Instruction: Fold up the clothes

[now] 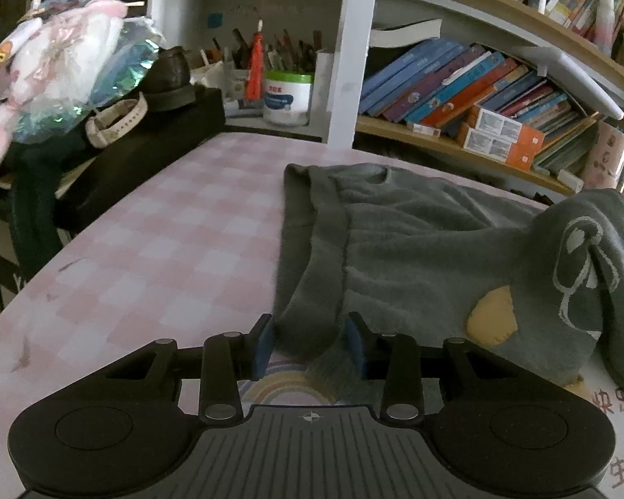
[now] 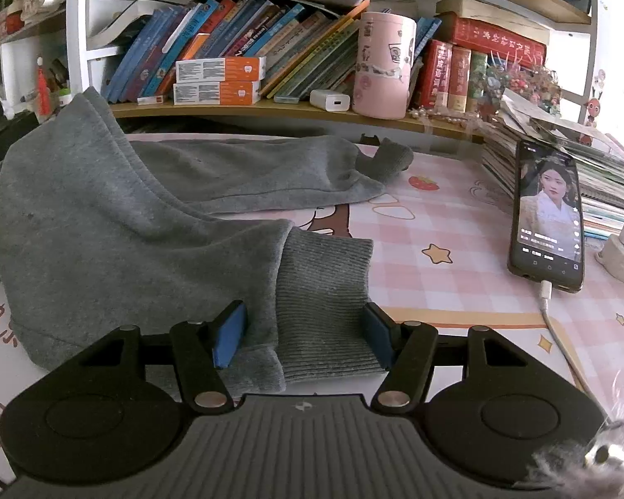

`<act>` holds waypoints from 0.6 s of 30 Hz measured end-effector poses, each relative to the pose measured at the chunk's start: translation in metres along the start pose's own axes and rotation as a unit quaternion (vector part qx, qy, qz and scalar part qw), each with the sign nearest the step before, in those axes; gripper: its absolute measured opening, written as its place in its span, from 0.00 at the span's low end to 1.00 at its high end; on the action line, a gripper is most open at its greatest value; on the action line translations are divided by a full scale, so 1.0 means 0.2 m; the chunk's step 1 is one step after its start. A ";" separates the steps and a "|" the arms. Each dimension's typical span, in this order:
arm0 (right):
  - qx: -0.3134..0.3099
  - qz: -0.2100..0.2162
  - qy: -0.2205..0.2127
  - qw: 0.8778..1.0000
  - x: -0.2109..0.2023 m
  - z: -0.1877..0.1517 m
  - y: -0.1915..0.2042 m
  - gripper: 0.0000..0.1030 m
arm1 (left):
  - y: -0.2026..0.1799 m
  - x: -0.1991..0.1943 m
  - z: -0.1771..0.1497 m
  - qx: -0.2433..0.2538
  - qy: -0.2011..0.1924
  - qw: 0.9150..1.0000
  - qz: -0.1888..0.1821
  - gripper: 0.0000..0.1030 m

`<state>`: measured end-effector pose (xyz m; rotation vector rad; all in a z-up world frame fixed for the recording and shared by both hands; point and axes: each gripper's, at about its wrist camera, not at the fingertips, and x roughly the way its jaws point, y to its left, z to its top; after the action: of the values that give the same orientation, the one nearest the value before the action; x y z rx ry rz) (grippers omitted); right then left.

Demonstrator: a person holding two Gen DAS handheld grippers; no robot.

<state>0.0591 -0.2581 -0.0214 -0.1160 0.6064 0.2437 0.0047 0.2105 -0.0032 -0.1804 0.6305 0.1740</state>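
Left and right wrist views, both tongs at the near hem of a grey sweatshirt [image 1: 416,249] spread on the pink checked worktop [image 1: 166,241]. My left tongs [image 1: 310,345] stand partly spread around a narrow fold of cloth, pads not plainly pressing it; my right tongs [image 2: 305,332] stand wider, straddling the ribbed cuff [image 2: 324,291] and a fold of hem without closing on them (so I judge nothing is held yet). Risks: closing here, the right tongs may catch two layers and drag the sleeve askew; a shallow left bite could slip on lifting. To the right of the right tongs leans a phone [image 2: 547,216] with its charging cable [image 2: 557,324], which a swung sleeve might snag.
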 end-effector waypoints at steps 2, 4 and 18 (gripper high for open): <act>0.000 0.000 0.000 1.000 0.00 0.00 0.00 0.58 | 0.00 0.01 -0.01 0.005 -0.003 1.000 -0.007 0.21; -0.002 -0.002 0.000 1.000 0.00 0.00 0.00 0.58 | 0.04 0.00 0.00 -0.002 -0.003 1.000 -0.021 0.11; -0.051 0.071 0.004 0.996 -0.10 -0.04 0.17 0.52 | 0.47 -0.06 0.11 -0.007 -0.036 0.985 0.167 0.08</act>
<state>0.0308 -0.2303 -0.0173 -0.1735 0.6116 0.4131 -0.0119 0.3064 0.0106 -0.0797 0.5850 0.5065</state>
